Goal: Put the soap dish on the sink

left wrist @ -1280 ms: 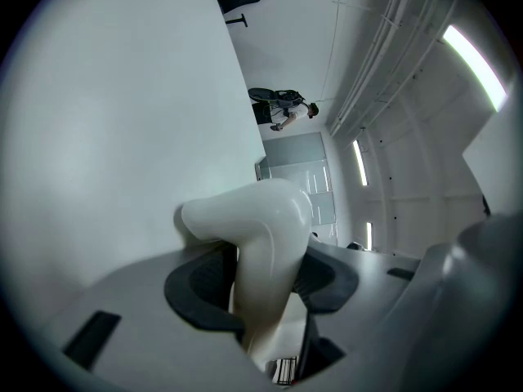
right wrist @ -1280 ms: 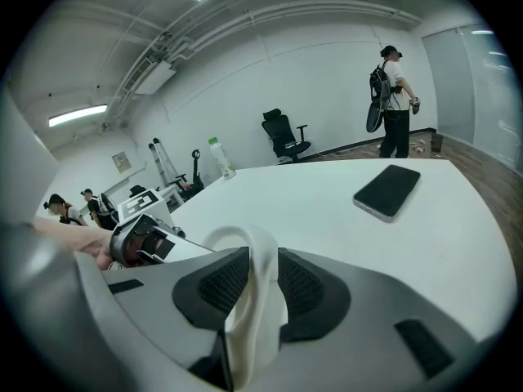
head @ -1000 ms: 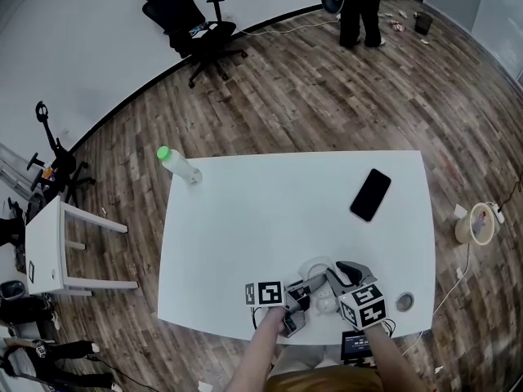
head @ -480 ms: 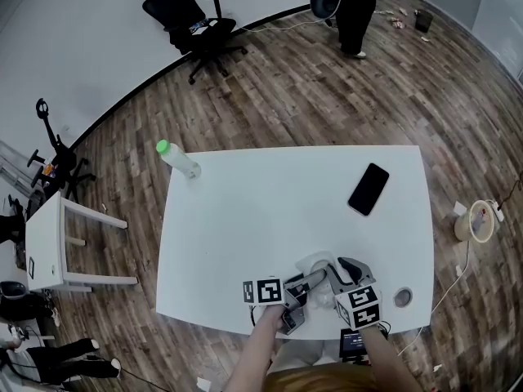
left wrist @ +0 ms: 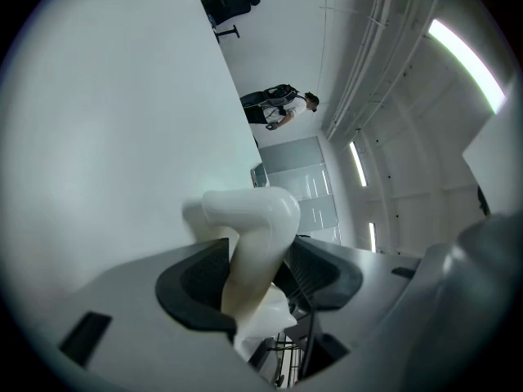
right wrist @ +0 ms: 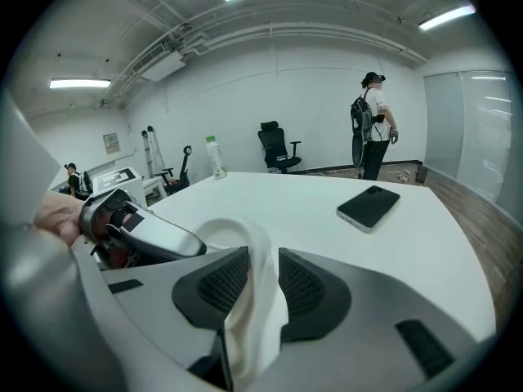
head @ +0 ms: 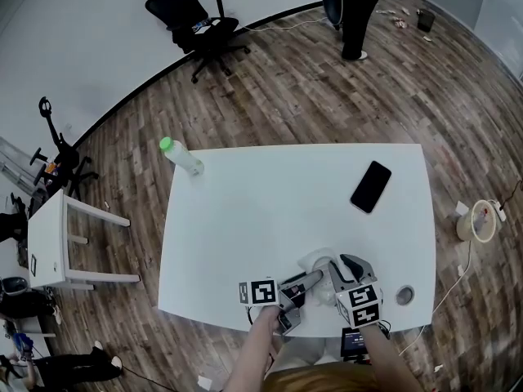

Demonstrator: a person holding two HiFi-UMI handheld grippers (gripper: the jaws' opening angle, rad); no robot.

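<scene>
A white soap dish is held above the white table near its front edge. My right gripper is shut on its rim; in the right gripper view the thin white wall is pinched between both pads. My left gripper reaches in from the left. Its jaws have just been opening, and a curved white part of the dish stands between them, with the pads wide apart. In the right gripper view the left gripper lies right beside the dish.
A black phone lies at the table's right, a green-capped bottle at the back left corner, and a tape roll at the front right. A person and an office chair stand far back, with a small white table to the left.
Both grippers stay at the dish near the front edge, barely shifted. The person at the back has stepped a little.
</scene>
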